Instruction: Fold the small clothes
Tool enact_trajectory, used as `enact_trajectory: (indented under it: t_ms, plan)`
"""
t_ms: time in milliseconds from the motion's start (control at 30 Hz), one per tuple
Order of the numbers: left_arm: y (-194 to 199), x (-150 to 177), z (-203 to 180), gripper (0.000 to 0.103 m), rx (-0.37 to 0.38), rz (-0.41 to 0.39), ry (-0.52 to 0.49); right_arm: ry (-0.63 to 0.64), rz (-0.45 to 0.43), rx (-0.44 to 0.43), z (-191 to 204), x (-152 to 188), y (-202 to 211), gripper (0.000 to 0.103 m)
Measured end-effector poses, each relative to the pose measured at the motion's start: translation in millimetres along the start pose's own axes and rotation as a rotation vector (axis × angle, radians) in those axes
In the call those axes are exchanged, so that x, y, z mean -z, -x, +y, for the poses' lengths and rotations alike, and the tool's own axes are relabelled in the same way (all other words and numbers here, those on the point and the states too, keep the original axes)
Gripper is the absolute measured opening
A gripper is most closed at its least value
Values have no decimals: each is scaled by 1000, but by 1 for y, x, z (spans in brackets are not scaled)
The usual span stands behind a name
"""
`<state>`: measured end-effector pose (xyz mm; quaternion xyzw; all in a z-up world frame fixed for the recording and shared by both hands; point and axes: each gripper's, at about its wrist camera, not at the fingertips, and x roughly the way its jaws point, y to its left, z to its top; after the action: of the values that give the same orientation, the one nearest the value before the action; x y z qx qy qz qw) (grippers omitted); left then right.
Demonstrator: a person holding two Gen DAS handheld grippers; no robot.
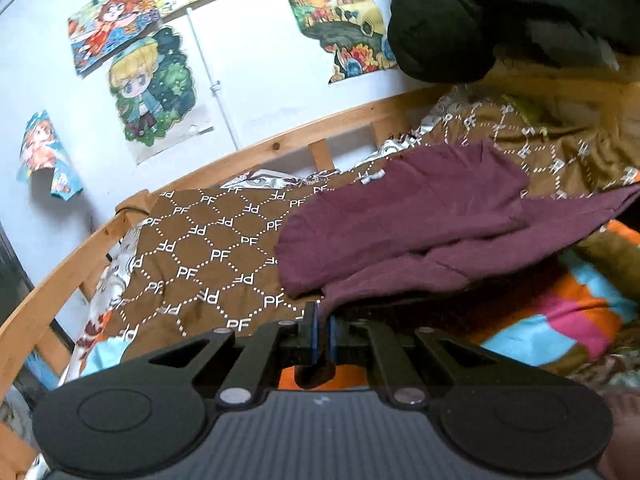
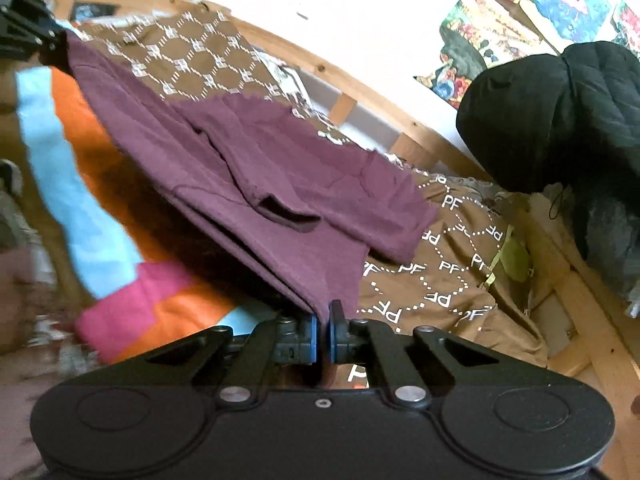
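Left tongs (image 1: 322, 330) and right tongs (image 2: 323, 330), both clamped on the maroon shirt (image 1: 400, 216), hold its near hem stretched between them; the shirt extends away across the bed (image 1: 208, 248).

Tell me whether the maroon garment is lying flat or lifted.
Partly lifted. The maroon garment hangs from both shut grippers, left and right; its far part drapes on the brown PF-print fabric.

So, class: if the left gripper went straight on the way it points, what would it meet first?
The maroon garment its fingers already pinch; beyond it, probably the brown patterned bedspread, though depth is unclear.
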<state>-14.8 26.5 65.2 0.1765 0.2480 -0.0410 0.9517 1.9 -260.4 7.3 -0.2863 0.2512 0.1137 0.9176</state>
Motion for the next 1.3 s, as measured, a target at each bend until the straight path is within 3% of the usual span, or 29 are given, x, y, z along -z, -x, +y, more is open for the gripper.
enact_trajectory:
  t_ms: [167, 300, 500, 600, 800, 1067, 1300]
  plan:
    - [47, 2, 7, 4, 56, 9, 4, -36, 4, -71, -6, -6, 55, 4]
    - [79, -1, 8, 5, 66, -37, -17, -75, -1, -101, -16, -8, 91, 4]
    - [72, -19, 10, 5, 67, -44, 69, -108, -35, -83, -22, -14, 97, 5]
    - [54, -32, 21, 6, 66, -21, 133, -114, -72, -49, -32, -25, 81, 5]
    - [9, -64, 33, 6, 5, -14, 137, -129, -157, 10, -55, -57, 25, 5]
    - [-68, -102, 44, 7, -72, -26, 122, -192, -197, 73, -91, -114, -70, 5]
    - [-132, -120, 52, 7, -88, 26, 138, -231, -182, 65, -100, -134, -145, 5]
